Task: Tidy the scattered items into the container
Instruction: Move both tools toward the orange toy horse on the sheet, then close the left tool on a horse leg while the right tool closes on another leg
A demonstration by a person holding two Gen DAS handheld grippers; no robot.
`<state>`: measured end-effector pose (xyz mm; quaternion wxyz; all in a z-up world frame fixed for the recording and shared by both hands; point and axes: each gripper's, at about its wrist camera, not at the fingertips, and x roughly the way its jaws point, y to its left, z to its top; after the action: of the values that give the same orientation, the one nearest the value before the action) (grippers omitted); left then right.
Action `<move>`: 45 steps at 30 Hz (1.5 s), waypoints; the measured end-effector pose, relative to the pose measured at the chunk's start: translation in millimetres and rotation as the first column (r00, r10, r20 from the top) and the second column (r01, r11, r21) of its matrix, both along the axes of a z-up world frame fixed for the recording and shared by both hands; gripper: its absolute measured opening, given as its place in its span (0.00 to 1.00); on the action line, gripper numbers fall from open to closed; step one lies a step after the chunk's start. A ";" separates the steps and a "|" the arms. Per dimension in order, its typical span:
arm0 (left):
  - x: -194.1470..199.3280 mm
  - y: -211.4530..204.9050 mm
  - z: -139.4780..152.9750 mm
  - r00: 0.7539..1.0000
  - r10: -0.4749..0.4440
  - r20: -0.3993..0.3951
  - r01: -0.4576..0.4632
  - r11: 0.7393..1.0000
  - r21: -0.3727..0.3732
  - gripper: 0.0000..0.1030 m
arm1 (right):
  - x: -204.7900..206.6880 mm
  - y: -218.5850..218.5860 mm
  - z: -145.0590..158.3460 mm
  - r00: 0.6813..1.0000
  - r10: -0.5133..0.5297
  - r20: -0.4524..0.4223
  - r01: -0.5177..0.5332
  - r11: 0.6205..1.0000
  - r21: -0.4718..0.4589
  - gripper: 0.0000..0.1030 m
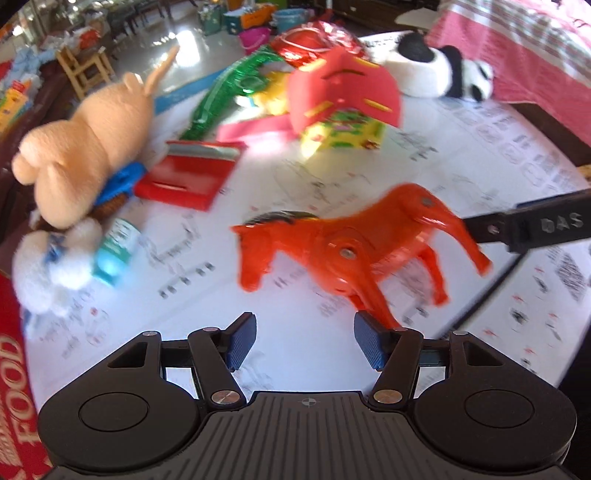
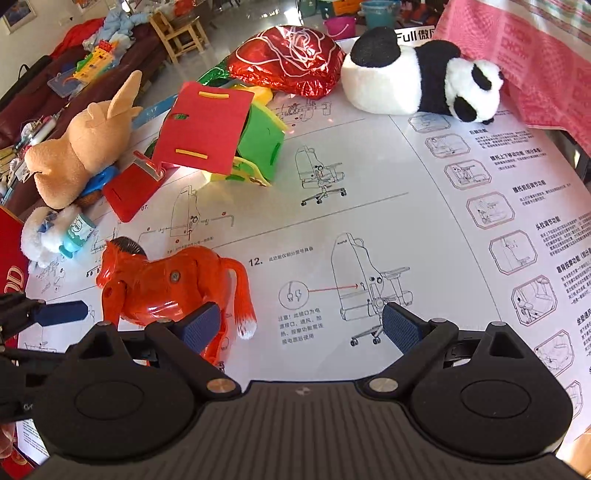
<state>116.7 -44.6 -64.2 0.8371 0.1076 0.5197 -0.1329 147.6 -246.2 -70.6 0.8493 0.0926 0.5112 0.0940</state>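
**Both claws open over a toy-strewn instruction sheet**

The left gripper (image 1: 304, 341) sits at the bottom centre of its view, jaws spread wide with nothing between them; the orange toy horse (image 1: 354, 247) stands just above, one foreleg right beside the right-hand blue pad (image 1: 371, 345). The right gripper (image 2: 301, 326) is likewise wide open and holds nothing; in its view the horse (image 2: 173, 288) stands at lower left, partly behind the left pad (image 2: 201, 325).

The toys lie on a large white instruction sheet (image 2: 369, 221) printed with chair diagrams. A tan plush animal (image 2: 79, 155) lies at the left edge, a white plush (image 2: 38, 238) and a small teal bottle (image 2: 77, 236) below it. A red foam sheet (image 2: 201, 127) leans over a green-and-yellow foam box (image 2: 262, 142); whether anything is inside it cannot be seen. A red foil balloon (image 2: 286, 61) and a plush panda (image 2: 417, 77) occupy the top of the frame. Coloured buckets (image 2: 378, 13) stand on the floor at the top; their contents are not visible.
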 end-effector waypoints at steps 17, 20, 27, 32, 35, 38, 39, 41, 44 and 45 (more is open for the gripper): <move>5.3 -17.5 36.9 0.991 0.117 -0.071 -0.127 0.979 -0.162 0.69 | -19.7 -26.1 13.4 1.000 -0.019 0.018 0.017 0.995 0.102 0.93; 7.5 -24.8 21.4 0.988 0.110 -0.106 -0.122 0.986 -0.117 0.43 | -23.1 -28.7 14.3 1.000 -0.015 0.013 0.013 0.996 0.084 0.93; 1.9 -26.2 -5.2 0.982 0.096 -0.162 -0.110 0.991 -0.078 0.08 | -31.3 -29.8 14.5 0.999 0.012 0.031 -0.013 0.999 0.046 0.93; 1.2 -25.5 -7.4 0.982 0.098 -0.162 -0.112 0.990 -0.084 0.08 | -34.6 -19.4 22.9 0.993 0.035 0.110 -0.038 0.999 0.026 0.97; 1.7 -25.1 -7.9 0.982 0.095 -0.163 -0.111 0.990 -0.090 0.08 | -31.9 -8.0 23.7 0.992 0.096 0.078 -0.092 0.994 -0.057 0.98; 1.3 -25.6 -9.2 0.982 0.092 -0.163 -0.108 0.989 -0.096 0.09 | -27.8 -5.2 20.0 0.991 0.131 0.038 -0.129 0.990 -0.052 0.97; 1.1 -25.9 -9.4 0.983 0.090 -0.161 -0.107 0.990 -0.096 0.09 | -28.4 -7.3 21.4 0.990 0.131 0.044 -0.130 0.991 -0.011 0.96; 1.4 -25.4 -9.8 0.983 0.089 -0.160 -0.105 0.990 -0.096 0.09 | -26.5 -6.6 24.3 0.990 0.136 0.035 -0.137 0.990 0.022 0.89; 2.8 -25.0 -11.1 0.983 0.087 -0.162 -0.104 0.990 -0.098 0.09 | -22.7 2.8 25.3 0.985 0.175 0.014 -0.175 0.985 -0.001 0.61; 3.1 -24.9 -11.9 0.983 0.086 -0.163 -0.103 0.990 -0.096 0.09 | -21.4 6.2 24.7 0.982 0.187 0.005 -0.187 0.982 -0.001 0.60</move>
<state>119.7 -69.6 -76.1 0.8031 0.0280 0.5813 -0.1280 126.2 -240.1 -45.9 0.8380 0.0438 0.5155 0.1734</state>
